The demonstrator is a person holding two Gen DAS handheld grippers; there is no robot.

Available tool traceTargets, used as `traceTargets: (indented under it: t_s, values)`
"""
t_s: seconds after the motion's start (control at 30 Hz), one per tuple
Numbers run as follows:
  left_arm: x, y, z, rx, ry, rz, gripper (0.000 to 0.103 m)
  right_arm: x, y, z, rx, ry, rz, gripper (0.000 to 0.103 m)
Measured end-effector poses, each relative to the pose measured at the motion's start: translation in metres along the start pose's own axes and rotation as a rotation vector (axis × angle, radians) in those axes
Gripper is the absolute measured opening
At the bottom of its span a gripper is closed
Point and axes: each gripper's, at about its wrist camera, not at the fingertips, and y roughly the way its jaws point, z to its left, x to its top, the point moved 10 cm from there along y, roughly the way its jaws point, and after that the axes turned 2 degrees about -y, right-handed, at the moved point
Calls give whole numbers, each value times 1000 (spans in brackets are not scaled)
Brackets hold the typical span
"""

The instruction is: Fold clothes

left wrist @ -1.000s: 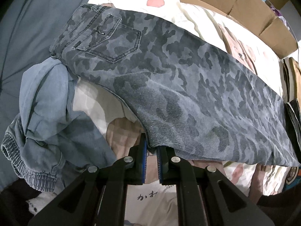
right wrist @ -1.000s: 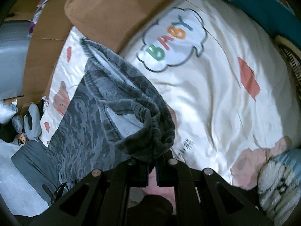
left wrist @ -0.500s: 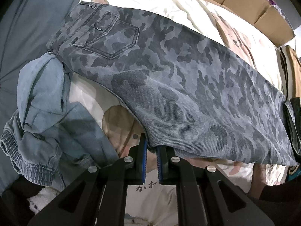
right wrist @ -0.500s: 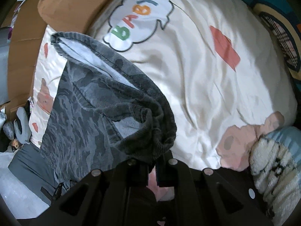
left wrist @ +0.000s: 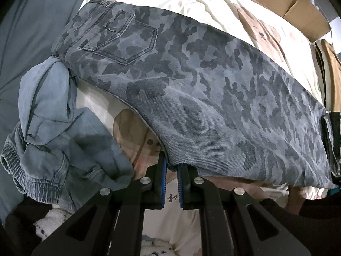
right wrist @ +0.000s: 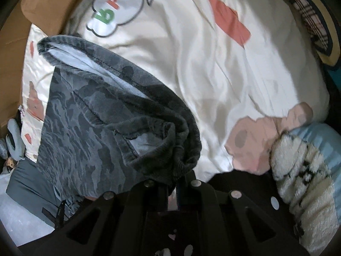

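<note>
Camouflage jeans (left wrist: 213,98) pinched by left gripper (left wrist: 171,166), bunched hems hiding clamped right gripper (right wrist: 170,188) tips

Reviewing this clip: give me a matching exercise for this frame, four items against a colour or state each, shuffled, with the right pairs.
Items
1. camo jeans
2. denim jacket
3. sheet
4. left gripper

States
A. cream, cartoon print
B. shut on a cloth edge
C. light blue, crumpled
D. held stretched between both grippers

Pairs: 1-D, 2-C, 3-A, 4-B
</note>
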Motion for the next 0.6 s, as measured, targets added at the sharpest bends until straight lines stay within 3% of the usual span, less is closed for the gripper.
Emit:
traceTargets:
  t_s: [0.23, 0.3, 0.37, 0.6]
  values:
    - [2, 13, -2, -13, -8, 32, 9, 9, 9, 12, -21, 10, 38, 6]
    - [1, 17, -1, -13, -6, 48, 10, 13, 8, 15, -51, 0, 38, 19]
    - [-2, 21, -1, 4, 8, 71, 12, 17, 2, 17, -95, -25, 25, 38]
    - [-15, 18, 0, 50, 32, 91, 12, 19, -17, 37, -95, -66, 53, 39]
